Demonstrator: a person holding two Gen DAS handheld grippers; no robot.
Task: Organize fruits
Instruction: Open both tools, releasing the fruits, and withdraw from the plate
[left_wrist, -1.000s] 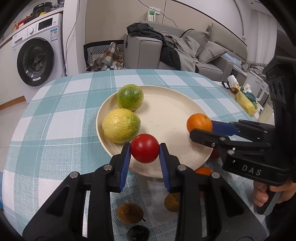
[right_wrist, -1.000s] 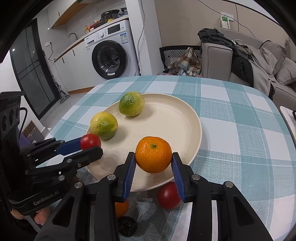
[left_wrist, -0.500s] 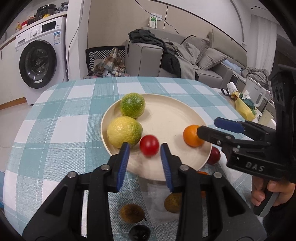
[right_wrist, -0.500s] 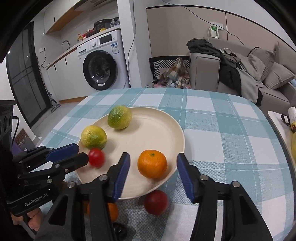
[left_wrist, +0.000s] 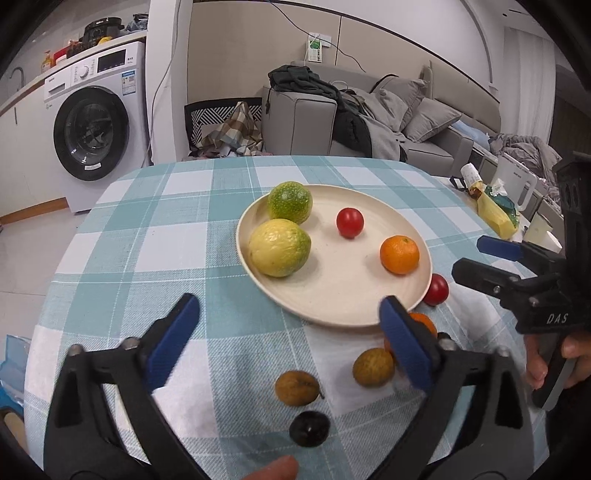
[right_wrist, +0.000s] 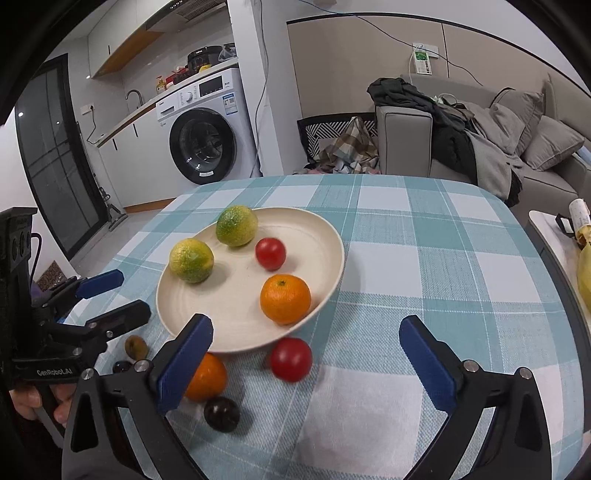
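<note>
A cream plate (left_wrist: 332, 310) (right_wrist: 236, 295) on the checked cloth holds two yellow-green citrus fruits (left_wrist: 279, 252) (left_wrist: 290, 202), a red tomato (left_wrist: 349, 222) (right_wrist: 270, 253) and an orange (left_wrist: 399, 254) (right_wrist: 285, 298). My left gripper (left_wrist: 288, 310) (right_wrist: 127, 291) hangs over the plate's near rim, its jaws opening, nothing between them. The right gripper (right_wrist: 306, 326) (left_wrist: 471, 255) is also opening and empty. It is above a second tomato (right_wrist: 291, 359) (left_wrist: 436, 290) that lies on the cloth.
Loose on the cloth near the plate are another orange (right_wrist: 205, 376), two brown fruits (left_wrist: 296, 387) (left_wrist: 373, 367) and a dark round fruit (left_wrist: 309, 429) (right_wrist: 221, 413). A side table with a yellow bag (left_wrist: 495, 214) stands past the table's right edge.
Both grippers opened wide and drew back and up from the plate. The left let go of the tomato, which rolled to the plate's far side. The right released the orange onto the plate.
</note>
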